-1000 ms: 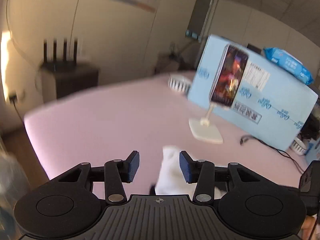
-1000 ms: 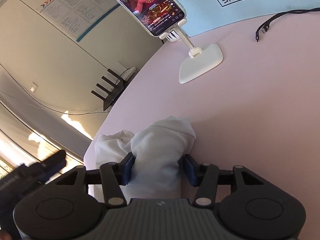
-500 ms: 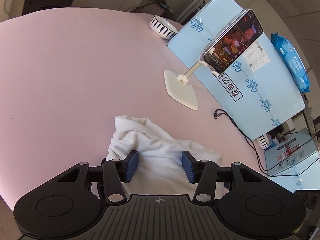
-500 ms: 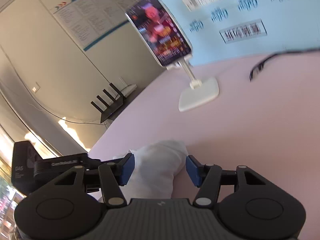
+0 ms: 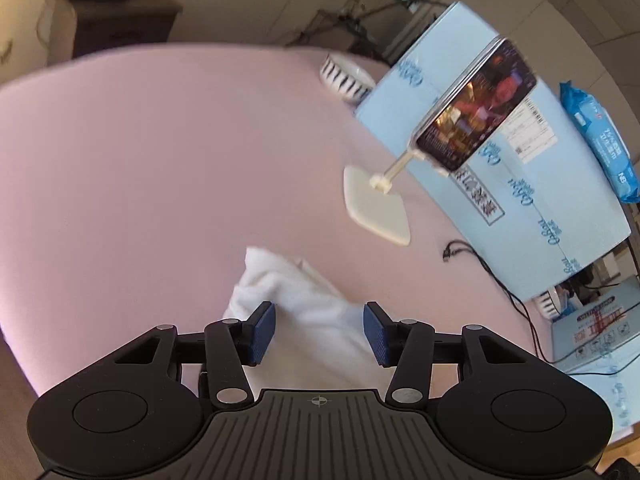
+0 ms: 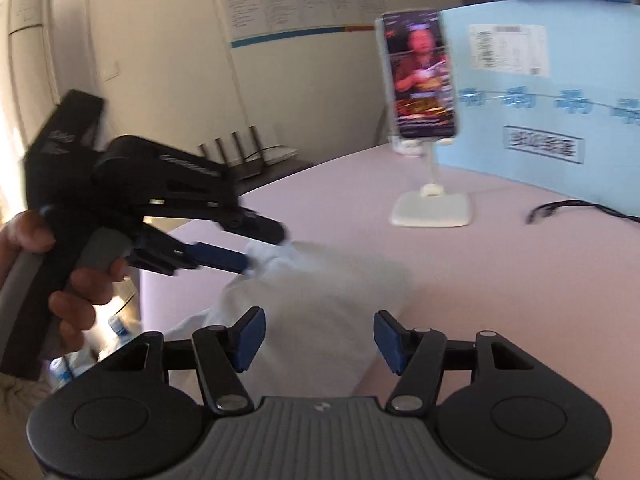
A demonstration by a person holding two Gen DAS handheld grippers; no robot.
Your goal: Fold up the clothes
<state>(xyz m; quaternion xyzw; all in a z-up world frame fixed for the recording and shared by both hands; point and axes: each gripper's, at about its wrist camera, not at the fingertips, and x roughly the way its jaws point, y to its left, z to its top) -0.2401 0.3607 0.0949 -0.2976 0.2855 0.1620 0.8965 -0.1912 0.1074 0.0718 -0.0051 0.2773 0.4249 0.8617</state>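
Observation:
A crumpled white garment (image 5: 304, 304) lies on the pink table (image 5: 160, 168) near its front edge; it also shows in the right wrist view (image 6: 320, 300). My left gripper (image 5: 319, 332) is open, its blue pads either side of the cloth's near part. In the right wrist view the left gripper (image 6: 256, 252) reaches in from the left, fingers at the cloth's far edge. My right gripper (image 6: 318, 340) is open over the cloth's near end, not gripping it.
A phone (image 5: 476, 108) on a white stand (image 5: 376, 208) stands beyond the cloth. A light blue box (image 5: 532, 184) sits behind it, with a blue wipes pack (image 5: 596, 136) on top. A black cable (image 5: 480, 264) and a striped bowl (image 5: 344, 76) lie nearby.
Both grippers have shifted over the cloth. The right gripper has opened wider and tilted level; the left gripper now shows beside it at the cloth's far edge.

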